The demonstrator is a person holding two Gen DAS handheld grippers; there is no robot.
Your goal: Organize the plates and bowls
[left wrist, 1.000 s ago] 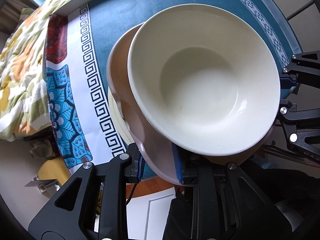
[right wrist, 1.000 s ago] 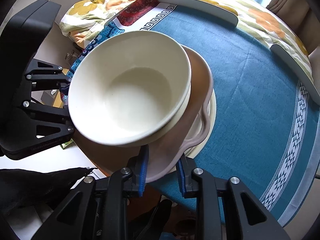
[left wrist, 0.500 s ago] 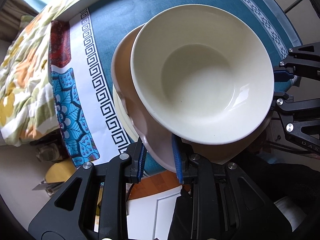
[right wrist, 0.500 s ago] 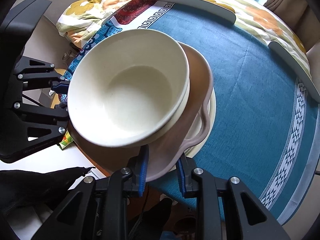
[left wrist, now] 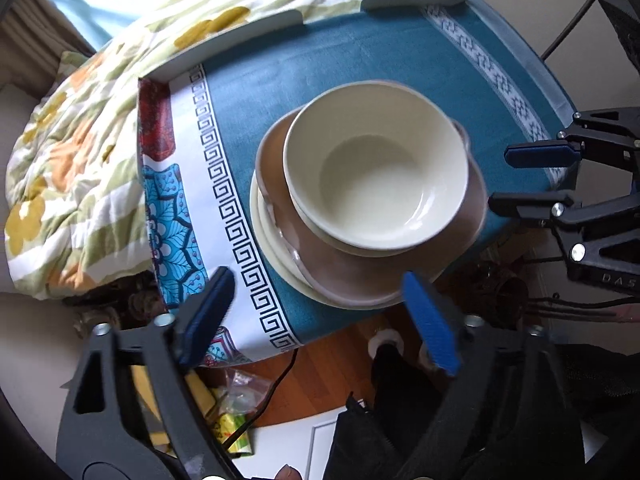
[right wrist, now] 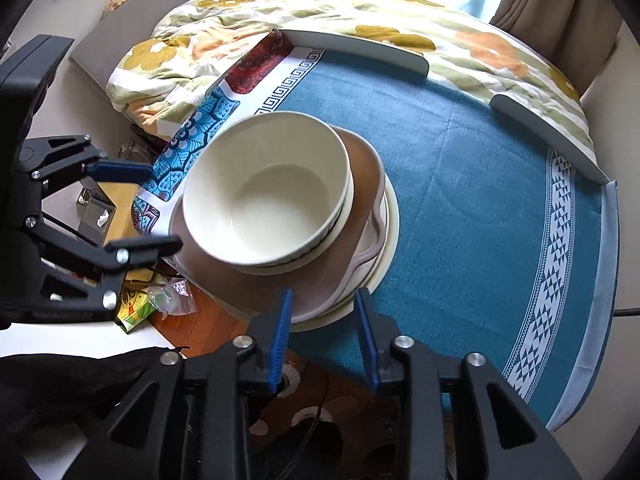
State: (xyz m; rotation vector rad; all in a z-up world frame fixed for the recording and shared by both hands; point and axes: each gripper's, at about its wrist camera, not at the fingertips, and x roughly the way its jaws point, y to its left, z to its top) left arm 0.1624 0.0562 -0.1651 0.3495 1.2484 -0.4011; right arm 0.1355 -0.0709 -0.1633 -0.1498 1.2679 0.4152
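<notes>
A stack stands near the table's near edge: a cream bowl [left wrist: 376, 176] [right wrist: 268, 196] on top, nested in another cream bowl, on a brown plate [left wrist: 348, 276] [right wrist: 360, 176], on a cream plate [left wrist: 272, 240] [right wrist: 390, 224]. The stack overhangs the edge a little. My left gripper [left wrist: 320, 316] is open and empty, pulled back from the stack; it also shows in the right wrist view [right wrist: 140, 204]. My right gripper [right wrist: 324, 336] is open and empty, its fingertips either side of the plates' rim; it also shows in the left wrist view [left wrist: 532, 178].
The table [right wrist: 480, 208] has a blue cloth with a patterned border and a raised rim [right wrist: 540, 132]. A flowered quilt [left wrist: 72, 160] lies beyond it. Packets and clutter [left wrist: 232, 408] lie on the wooden floor below the table's edge.
Both grippers have let go of the brown plate, opened, and drawn back from the stack. The stack now rests on the table.
</notes>
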